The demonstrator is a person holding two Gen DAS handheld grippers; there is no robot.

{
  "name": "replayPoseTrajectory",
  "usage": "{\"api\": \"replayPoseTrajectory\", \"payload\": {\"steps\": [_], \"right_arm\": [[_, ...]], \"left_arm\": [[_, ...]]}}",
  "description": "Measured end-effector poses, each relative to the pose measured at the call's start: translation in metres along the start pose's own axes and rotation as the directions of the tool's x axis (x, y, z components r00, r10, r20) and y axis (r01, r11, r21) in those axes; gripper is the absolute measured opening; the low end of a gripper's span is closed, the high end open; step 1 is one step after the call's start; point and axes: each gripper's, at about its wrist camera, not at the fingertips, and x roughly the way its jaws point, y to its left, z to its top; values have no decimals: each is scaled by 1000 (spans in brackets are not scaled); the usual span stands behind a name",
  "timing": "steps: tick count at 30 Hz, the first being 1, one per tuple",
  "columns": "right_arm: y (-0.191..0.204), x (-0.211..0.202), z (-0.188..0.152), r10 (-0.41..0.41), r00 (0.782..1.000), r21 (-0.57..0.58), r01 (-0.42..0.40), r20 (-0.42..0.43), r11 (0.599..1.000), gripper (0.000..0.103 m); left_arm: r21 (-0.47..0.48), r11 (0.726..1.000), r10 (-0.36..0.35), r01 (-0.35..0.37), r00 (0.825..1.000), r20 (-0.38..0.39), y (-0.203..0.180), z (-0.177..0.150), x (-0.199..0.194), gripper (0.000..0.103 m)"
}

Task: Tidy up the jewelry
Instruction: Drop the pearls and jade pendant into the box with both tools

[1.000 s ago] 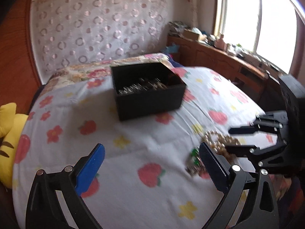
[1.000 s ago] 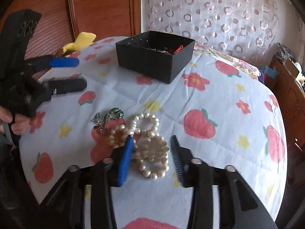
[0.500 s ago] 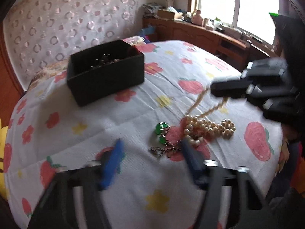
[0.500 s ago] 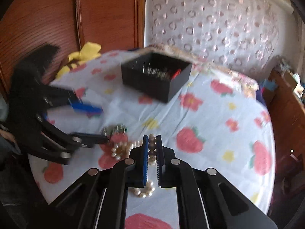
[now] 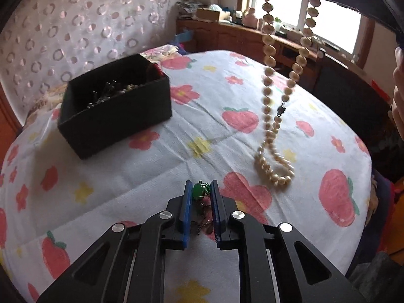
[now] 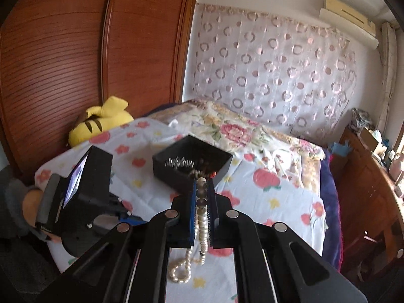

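The right tongs [image 6: 202,197] were clamped on the pearl necklace [image 5: 274,131], which hung from them in a long double strand, its lowest loop still lying on the flowered bedspread [image 5: 141,176] ahead and to the right of the left tongs [image 5: 200,197]. Those left tongs had just been closing and now pinched the green pendant [image 5: 200,191], with its little chain trailing back between the blue pads [image 5: 186,207] against the cloth. The black box [image 5: 113,106] sat farther up the bed, beyond and to the left of the left tongs, and straight ahead of the right pair. It already held a tangle of pieces, some metal, some beaded. By my reckoning the sorting was well along: these two items looked like the last loose ones on the bed, both were gripped, and neither had reached the box yet. The pearls still needed lifting clear of the spread before carrying.
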Motion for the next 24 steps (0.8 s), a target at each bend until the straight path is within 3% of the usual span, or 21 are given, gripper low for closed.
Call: {"api": "replayPoseTrajectory", "payload": {"steps": [5,15,24], "right_arm": [[-2,2,21,-8,999,-4,8,33,1000,9],[-3,14,91,-54,991,-44,60,126,997,9],[-14,44,136,-90,984,-34,97,157,995,9]], "left_arm": [[-56,998,20,-17,998,62,20,13,-18,13],[-134,989,93,-68,977,190,70,79,-52,13],[-177,976,161,-128,969,190,101,113,-39,13]]}}
